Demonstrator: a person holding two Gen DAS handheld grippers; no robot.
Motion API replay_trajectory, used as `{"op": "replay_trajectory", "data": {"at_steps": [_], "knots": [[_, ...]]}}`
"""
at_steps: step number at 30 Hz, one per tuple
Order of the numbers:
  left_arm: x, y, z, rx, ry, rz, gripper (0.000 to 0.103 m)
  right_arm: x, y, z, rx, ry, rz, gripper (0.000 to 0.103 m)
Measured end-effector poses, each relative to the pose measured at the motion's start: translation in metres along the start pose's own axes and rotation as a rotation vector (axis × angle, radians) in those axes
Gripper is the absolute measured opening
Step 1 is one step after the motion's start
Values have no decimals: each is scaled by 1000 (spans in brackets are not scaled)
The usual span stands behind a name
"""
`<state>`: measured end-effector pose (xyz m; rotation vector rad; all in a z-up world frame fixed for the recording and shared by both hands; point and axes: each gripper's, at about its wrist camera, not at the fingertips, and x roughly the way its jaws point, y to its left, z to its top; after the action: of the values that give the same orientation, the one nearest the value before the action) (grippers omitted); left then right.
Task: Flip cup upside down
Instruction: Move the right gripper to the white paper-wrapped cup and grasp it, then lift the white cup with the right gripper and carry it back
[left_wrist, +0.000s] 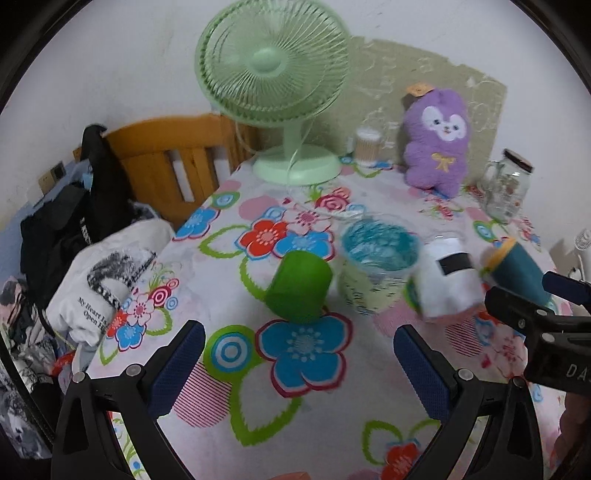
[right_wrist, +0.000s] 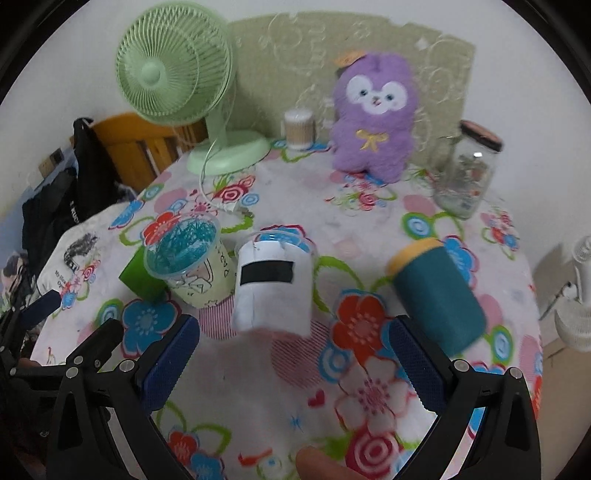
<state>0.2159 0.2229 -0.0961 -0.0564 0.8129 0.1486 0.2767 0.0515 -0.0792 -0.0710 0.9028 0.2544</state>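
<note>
Ahead of both grippers, four cups stand in a row on the counter (right_wrist: 258, 387). Left gripper (left_wrist: 299, 367) is spread wide, the green cup (left_wrist: 300, 286) beyond its fingers; right gripper (right_wrist: 291, 360) is likewise wide, the white cup (right_wrist: 271, 286) just past its fingers, untouched.

green cup (right_wrist: 142, 275) mostly hidden behind clear plastic cup (right_wrist: 188, 258) in right view. jar (right_wrist: 467, 177) contents too blurry, maybe paper bits? right gripper (left_wrist: 554, 317) cut off by left view's edge.

Four cups in a row on the flowered counter (right_wrist: 258, 387), green cup (left_wrist: 300, 286) inverted, clear teal-lined cup (right_wrist: 188, 258) upright, white-wrapped cup (right_wrist: 271, 284) and teal yellow-rimmed cup (right_wrist: 436, 295) tilted.
</note>
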Motion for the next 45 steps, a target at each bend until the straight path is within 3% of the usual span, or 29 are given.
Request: {"op": "replay_trajectory", "data": {"at_steps": [7, 16, 17, 19, 22, 27, 34, 45], "knots": [[27, 11, 5, -21, 36, 32, 103, 49, 7, 15, -18, 81, 52, 103], [40, 13, 2, -20, 59, 45, 103, 85, 6, 19, -38, 134, 26, 101], [40, 13, 1, -20, 59, 46, 103, 88, 5, 19, -37, 138, 22, 97], [39, 13, 1, -21, 59, 45, 103, 93, 3, 18, -23, 158, 52, 73], [35, 14, -1, -21, 55, 47, 103, 93, 0, 15, 0, 172, 73, 65], [18, 16, -4, -23, 37, 42, 103, 67, -2, 13, 12, 117, 69, 64], [-18, 16, -11, -23, -7, 15, 103, 1, 2, -2, -12, 29, 68, 64], [-73, 17, -51, -7, -45, -30, 103, -82, 28, -86, -136, 2, 30, 64]]}}
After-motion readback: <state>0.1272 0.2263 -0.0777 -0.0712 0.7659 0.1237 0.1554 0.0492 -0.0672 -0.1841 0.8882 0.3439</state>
